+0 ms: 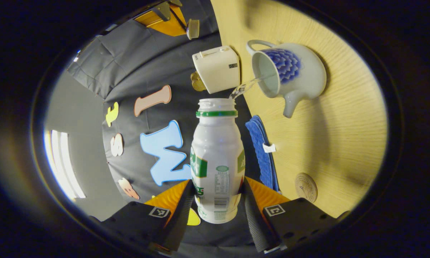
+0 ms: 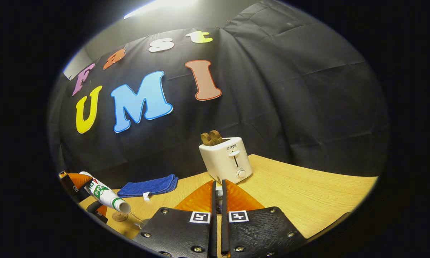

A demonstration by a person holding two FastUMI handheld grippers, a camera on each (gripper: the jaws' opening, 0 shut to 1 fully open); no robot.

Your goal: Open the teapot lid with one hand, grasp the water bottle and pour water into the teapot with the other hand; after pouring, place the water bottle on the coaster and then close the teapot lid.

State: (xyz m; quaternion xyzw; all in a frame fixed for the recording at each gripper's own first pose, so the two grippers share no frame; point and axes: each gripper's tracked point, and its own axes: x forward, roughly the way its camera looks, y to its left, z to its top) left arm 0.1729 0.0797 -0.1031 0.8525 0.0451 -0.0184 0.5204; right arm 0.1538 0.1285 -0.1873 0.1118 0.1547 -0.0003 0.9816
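In the left gripper view, the left gripper (image 1: pixel 217 211) had its two fingers pressed on the sides of the water bottle (image 1: pixel 217 157), low down near its bottom, so it held the bottle tight. The bottle had no cap on. It was tipped over, and its mouth was close to the open top of the teapot (image 1: pixel 288 75). A thin stream of water (image 1: pixel 245 87) ran from the bottle's mouth into the teapot. The teapot was white with a blue flower, and it sat on the wooden table (image 1: pixel 336 143). A white toaster (image 1: pixel 217 70) stood just beside the teapot. A folded blue cloth (image 1: pixel 261 150) lay near the teapot too, and the round coaster (image 1: pixel 306 187) lay farther from the teapot than the cloth did. In the right gripper view, the right gripper (image 2: pixel 217 204) had its fingers almost touching, with only a thin gap. Something small sat in that gap, but I cannot tell what it was. The toaster (image 2: pixel 226 159) stood ahead of it, with brown toast (image 2: pixel 211 138) sticking up. Well away from the toaster, the tipped water bottle (image 2: pixel 105 195) poured down, and the blue cloth (image 2: pixel 148 186) lay between the two.
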